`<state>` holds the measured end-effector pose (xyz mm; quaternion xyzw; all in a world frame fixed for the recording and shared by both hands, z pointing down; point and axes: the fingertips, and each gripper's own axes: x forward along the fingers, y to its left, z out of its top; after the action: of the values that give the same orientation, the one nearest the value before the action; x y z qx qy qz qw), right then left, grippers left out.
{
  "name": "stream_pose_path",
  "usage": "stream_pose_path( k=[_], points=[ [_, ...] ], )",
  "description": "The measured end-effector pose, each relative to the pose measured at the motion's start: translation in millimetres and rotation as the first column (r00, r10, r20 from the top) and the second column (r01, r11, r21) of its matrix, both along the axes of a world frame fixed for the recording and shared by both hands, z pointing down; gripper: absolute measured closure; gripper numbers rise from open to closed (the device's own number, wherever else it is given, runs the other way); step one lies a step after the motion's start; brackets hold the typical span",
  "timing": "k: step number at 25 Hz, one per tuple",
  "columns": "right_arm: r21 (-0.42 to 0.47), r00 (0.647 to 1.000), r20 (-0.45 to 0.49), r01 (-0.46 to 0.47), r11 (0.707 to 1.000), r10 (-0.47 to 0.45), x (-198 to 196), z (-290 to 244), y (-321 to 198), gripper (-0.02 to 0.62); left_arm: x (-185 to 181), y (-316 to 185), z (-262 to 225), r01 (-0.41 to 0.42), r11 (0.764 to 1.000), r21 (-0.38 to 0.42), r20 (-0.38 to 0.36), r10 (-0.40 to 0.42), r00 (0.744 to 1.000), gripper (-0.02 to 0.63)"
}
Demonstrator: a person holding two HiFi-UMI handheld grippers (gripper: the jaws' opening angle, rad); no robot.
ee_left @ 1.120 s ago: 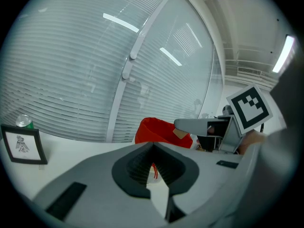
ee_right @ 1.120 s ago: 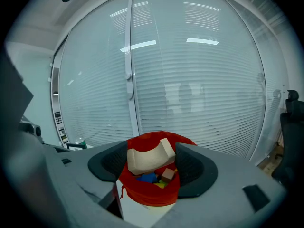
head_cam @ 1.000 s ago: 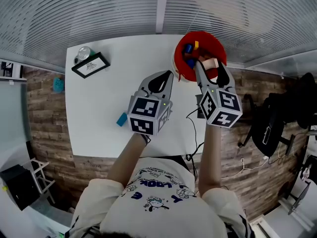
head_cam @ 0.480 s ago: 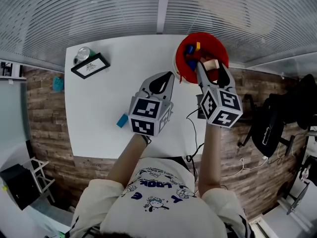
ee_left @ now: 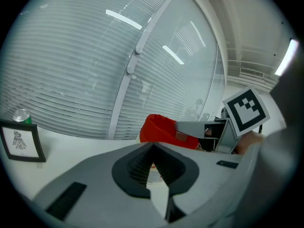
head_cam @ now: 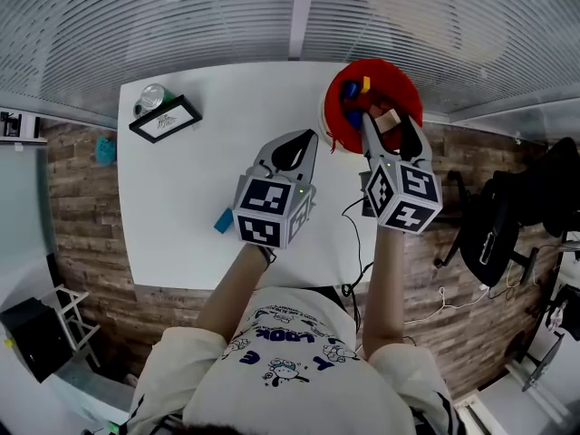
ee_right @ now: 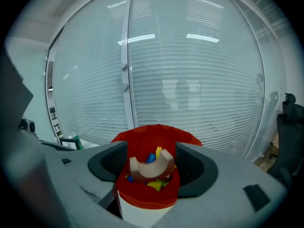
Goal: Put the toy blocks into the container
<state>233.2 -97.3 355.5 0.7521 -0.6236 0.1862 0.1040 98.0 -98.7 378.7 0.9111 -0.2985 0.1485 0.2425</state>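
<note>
Right gripper (ee_right: 151, 161) pinches arch block (ee_right: 148, 170) directly above container (ee_right: 142, 196), poised to drop it in | left gripper (ee_left: 153, 146) pressed together, empty, idle beside container.

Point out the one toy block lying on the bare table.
The blue block, beside the left gripper. The others sit in the red container; the wooden arch is in the right gripper's jaws over it.

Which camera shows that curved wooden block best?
The right gripper view: the curved wooden block sits centred between the jaws, above the red container. The head view shows it small; the left gripper view barely, if at all.
</note>
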Motion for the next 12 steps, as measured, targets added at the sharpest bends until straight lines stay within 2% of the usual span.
stream_pose_path(
  k=[12],
  points=[
    [0.02, 1.0, 0.014, -0.018, 1.0, 0.017, -4.1, -6.3, 7.3, 0.284, -3.8, -1.5, -5.8, 0.008, 1.0, -0.004, -0.024, -0.008, 1.0, 0.575]
  ],
)
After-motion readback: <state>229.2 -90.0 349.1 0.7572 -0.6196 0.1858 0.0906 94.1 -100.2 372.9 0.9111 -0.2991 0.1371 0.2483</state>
